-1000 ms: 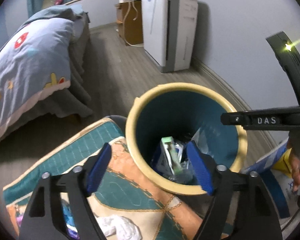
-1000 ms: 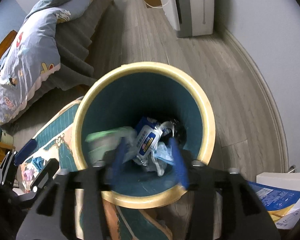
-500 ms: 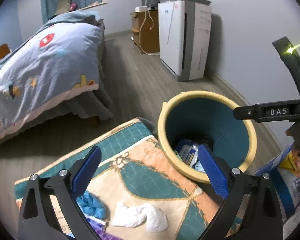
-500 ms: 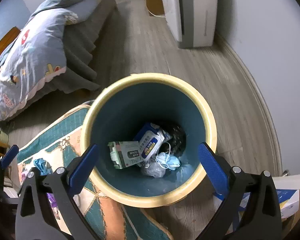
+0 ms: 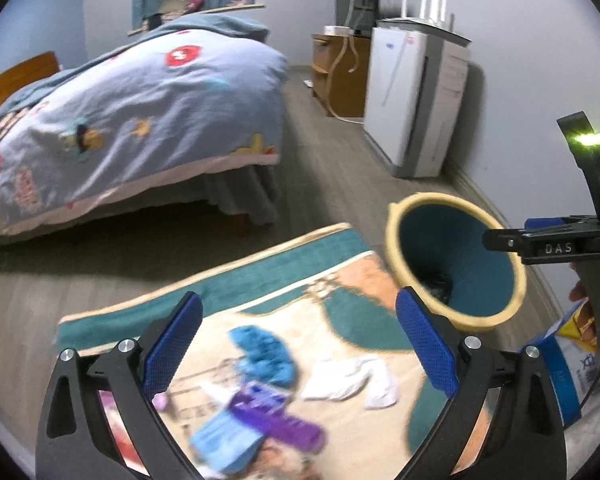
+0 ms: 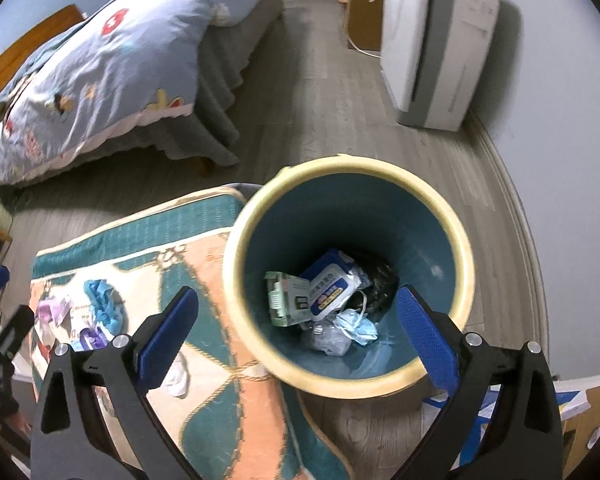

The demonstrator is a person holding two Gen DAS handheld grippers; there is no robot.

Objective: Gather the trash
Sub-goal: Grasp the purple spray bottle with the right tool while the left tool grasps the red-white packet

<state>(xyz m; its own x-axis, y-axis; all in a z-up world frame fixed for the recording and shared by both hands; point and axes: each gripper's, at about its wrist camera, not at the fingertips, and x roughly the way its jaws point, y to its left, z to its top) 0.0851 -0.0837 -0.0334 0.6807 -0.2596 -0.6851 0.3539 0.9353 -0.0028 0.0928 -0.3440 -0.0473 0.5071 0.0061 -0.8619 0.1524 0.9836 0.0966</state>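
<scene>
We log the left tool (image 5: pixel 296 344) with fingers spread wide apart, nothing between them, above the rug (image 5: pixel 284 264). Landmark: the bin (image 6: pixel 466 280), standing at the rug's right edge. Left of the bin, on the rug: a blue cloth (image 5: pixel 266 354), a purple packet (image 5: pixel 276 414), a white tissue (image 5: pixel 352 376). The right tool (image 6: pixel 296 340) hangs over the bin's mouth, fingers likewise wide apart and empty. Inside the bin: a green box (image 6: pixel 286 300), a wipes pack (image 6: pixel 332 290), a face mask (image 6: pixel 358 326). Behind the bin, a white appliance (image 6: pixel 432 40).
</scene>
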